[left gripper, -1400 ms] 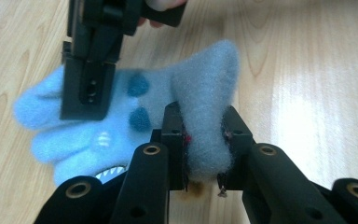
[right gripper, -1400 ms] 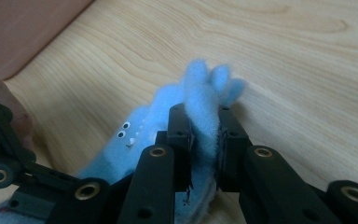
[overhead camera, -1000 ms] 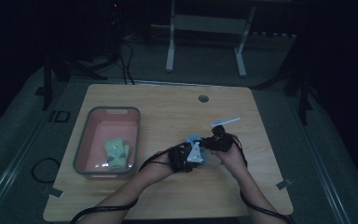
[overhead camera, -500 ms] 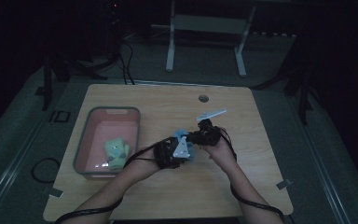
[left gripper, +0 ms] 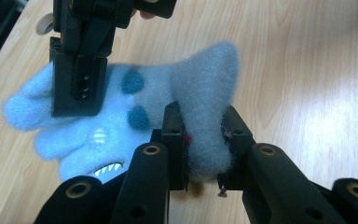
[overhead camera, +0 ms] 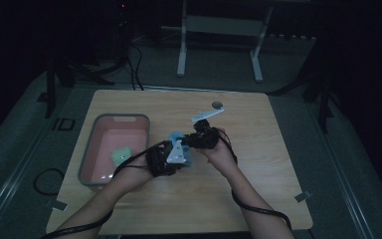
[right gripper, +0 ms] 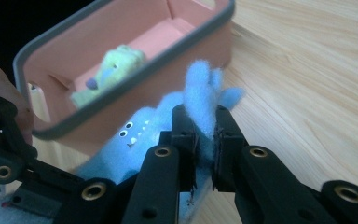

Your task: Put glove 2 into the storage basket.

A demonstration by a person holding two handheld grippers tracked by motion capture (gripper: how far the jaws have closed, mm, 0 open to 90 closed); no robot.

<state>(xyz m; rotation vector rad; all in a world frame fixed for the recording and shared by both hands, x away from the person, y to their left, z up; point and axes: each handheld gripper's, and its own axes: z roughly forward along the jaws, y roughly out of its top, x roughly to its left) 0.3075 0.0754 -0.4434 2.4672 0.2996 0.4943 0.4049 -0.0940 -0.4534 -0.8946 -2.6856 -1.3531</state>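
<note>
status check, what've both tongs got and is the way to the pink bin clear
Left tongs shut on blue plush toy. Right tongs shut on its other end, just been closing. Toy held beside pink bin, green plush inside. Nothing between.

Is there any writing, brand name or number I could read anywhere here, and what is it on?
"ID": pale letters on the grey floor mat, left of the table.
Nothing readable on the blue plush toy, the pink bin or the green plush toy; the blue toy bears only stitched face marks.
</note>
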